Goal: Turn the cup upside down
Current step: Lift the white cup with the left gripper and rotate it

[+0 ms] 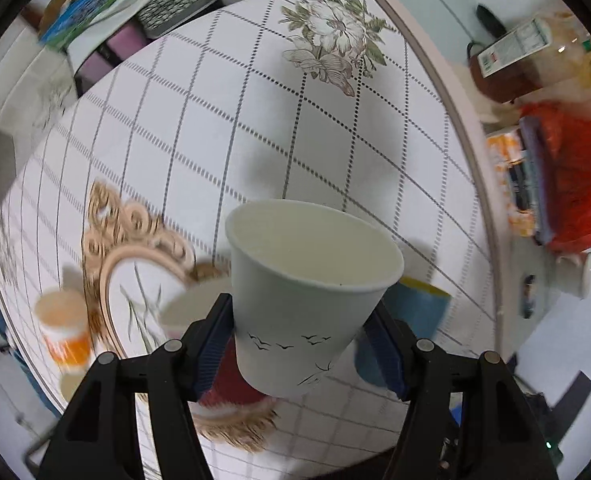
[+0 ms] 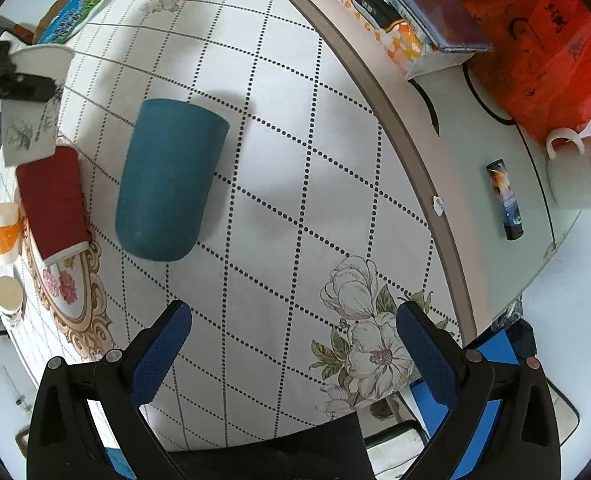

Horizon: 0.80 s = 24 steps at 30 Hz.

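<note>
**A:** What is the biggest thing in view?

**B:** A round table (image 2: 447,184) under a white cloth (image 1: 223,128) printed with a dotted diamond grid and flowers. At its far edge sit an orange plastic bag (image 2: 535,40) and a white mug (image 2: 579,172).

**A:** What stands on the cloth?

**B:** A teal cup (image 2: 167,180) stands mouth down near the middle. Just beside it is a red cup (image 2: 51,204), also mouth down, and beyond that a small orange-and-white cup (image 2: 1,232), mouth up.

**A:** Where is the cup to be flipped?

**B:** It is a pale paper cup (image 1: 307,296) printed with small birds. It hangs in the air above the table, over the red and teal cups, and touches nothing but the left gripper (image 1: 299,344).

**A:** How is it held?

**B:** The jaws pinch its side wall from left and right, partway up the body. Its mouth is uppermost and tips away from the camera, and its long axis runs roughly upright across the line of the jaws.

**A:** And the other gripper?

**B:** The right gripper (image 2: 295,344) has its jaws spread wide with nothing between them, well apart from the paper cup. The flip looks to be a roll of the left wrist, about half a turn, not yet made.
</note>
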Available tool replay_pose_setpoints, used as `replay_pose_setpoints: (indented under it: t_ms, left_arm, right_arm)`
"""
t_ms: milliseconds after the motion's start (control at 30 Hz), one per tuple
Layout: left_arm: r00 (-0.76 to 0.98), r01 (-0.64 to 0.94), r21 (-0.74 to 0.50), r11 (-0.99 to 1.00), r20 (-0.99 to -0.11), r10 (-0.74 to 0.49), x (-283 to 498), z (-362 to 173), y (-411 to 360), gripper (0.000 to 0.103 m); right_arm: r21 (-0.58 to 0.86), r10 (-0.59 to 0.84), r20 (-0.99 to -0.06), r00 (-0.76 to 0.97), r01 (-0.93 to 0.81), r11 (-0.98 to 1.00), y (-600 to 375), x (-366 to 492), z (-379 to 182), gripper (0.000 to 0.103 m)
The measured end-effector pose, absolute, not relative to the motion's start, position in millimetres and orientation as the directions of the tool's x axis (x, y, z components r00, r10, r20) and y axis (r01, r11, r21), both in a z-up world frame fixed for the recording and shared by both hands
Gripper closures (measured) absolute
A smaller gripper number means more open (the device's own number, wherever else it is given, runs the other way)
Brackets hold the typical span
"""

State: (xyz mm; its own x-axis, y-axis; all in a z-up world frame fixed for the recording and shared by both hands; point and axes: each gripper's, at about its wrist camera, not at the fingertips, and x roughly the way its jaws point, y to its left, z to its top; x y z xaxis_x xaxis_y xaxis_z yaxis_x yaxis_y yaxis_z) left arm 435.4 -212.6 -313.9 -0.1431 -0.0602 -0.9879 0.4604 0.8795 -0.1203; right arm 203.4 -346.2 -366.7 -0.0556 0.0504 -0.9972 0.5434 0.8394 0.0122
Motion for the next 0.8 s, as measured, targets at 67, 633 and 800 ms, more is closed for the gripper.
replay_pose_setpoints:
  t_ms: [67,633,800]
  left_arm:
    - [-0.142,0.428,-0.137,0.893,-0.986,-0.082,424.0,-305.4,-201.1,0.040]
    - [-0.276,-0.115,-0.292,0.949,-0.909,-0.313,252.8,-343.0,-103.4,0.040]
    - [-0.288,-0.226,-0.297,0.928,-0.889,-0.355,225.1,-375.7,-98.2,0.040]
  right_arm:
    - [0.018,0.052,-0.997,-0.049,0.529,0.849,-340.9,200.0,-361.0,0.000]
    - [0.028,0.060,-0.993,-0.103,0.282,0.959,-306.1,161.6,-375.2,0.000]
    - [0.017,0.047,-0.990,-0.135,0.218,0.976,-300.6,156.5,-387.7,0.000]
